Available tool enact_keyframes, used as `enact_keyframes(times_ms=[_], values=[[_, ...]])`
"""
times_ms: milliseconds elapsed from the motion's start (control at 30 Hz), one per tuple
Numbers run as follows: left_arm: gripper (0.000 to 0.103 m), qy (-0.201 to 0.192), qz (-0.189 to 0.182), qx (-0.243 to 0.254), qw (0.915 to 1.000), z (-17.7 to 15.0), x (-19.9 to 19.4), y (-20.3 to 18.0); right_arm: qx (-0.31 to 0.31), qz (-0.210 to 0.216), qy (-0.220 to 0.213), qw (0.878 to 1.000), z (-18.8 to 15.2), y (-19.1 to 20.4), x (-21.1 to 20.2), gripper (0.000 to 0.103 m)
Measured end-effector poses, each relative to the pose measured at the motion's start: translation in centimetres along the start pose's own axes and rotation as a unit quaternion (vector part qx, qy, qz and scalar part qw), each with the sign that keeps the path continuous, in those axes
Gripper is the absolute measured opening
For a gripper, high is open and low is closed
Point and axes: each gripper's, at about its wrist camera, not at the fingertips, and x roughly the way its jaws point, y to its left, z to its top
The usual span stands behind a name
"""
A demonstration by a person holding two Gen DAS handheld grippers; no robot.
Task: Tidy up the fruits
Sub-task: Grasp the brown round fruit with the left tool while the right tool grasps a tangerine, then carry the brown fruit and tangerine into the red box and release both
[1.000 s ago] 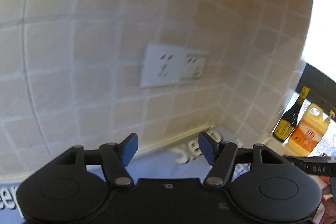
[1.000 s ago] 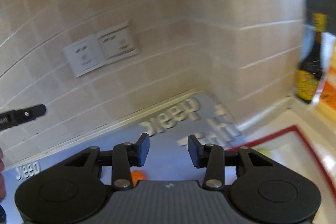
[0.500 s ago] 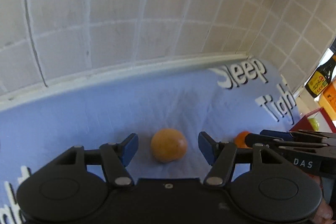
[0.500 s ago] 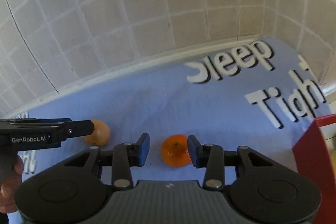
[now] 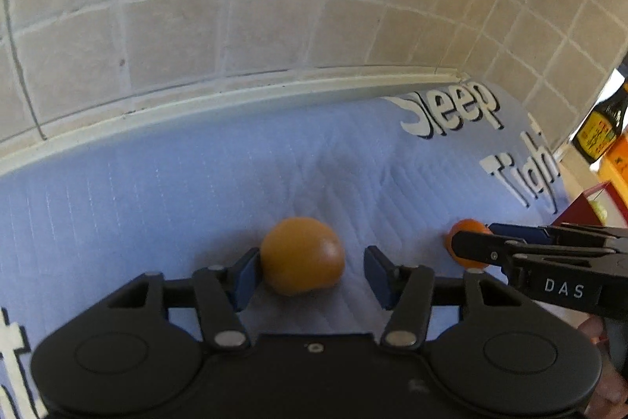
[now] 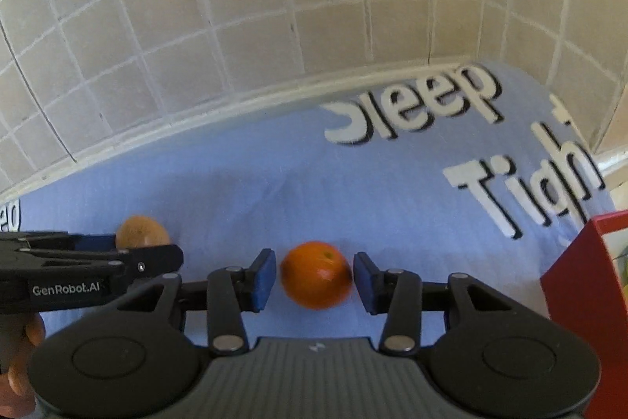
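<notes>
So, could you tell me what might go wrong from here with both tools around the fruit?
1. The left tool is off-centre: one pad touches the pale orange fruit while the other stands clear, so closing may push or roll it on the blue mat.
2. The right tool brackets the deep orange fruit closely; the two tools work side by side and could bump.

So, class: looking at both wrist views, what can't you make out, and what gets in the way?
- Left view: the smaller orange is mostly hidden behind the right gripper.
- Right view: the paler orange is partly covered by the left gripper.
- Both views: the red box is cut off by the edge, so its contents are unclear.
- Left view: the bottle label is too small and cropped to read.
</notes>
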Motion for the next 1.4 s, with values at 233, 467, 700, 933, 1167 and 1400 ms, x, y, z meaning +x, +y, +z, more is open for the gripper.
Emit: enact_keyframes(times_ms=[233, 467, 700, 933, 1167, 1400], values=[[0.051, -0.016, 0.004, -0.008, 0.9998, -0.1, -0.1, 0.5, 0.028, 0.026, -0.001, 0.999, -0.6, -0.7, 0.4, 0.043], [0.050, -0.064, -0.018, 0.005, 0.9978, 0.6, -3.7, -1.0, 0.028, 0.031, -0.037, 0.998, -0.3, -0.7, -3.0, 0.042], [0.050, -0.172, -0.109, 0.070, 0.9766, 4.8, -9.9, -8.1, 0.037, -0.006, -0.153, 0.987, 1.9, -3.6, -13.4, 0.042], [0.050, -0.226, -0.244, 0.130, 0.9342, 8.5, -12.6, -18.0, 0.069, -0.107, -0.256, 0.958, 2.2, -11.1, -25.2, 0.042], [0.050, -0.177, -0.287, 0.188, 0.9224, 8.0, -9.6, -27.6, 0.145, -0.166, -0.257, 0.941, -1.8, -20.0, -29.3, 0.042], [0.050, -0.015, -0.263, 0.230, 0.9369, 4.1, 0.4, -33.3, 0.244, -0.114, -0.153, 0.951, -4.3, -27.2, -22.3, 0.042]])
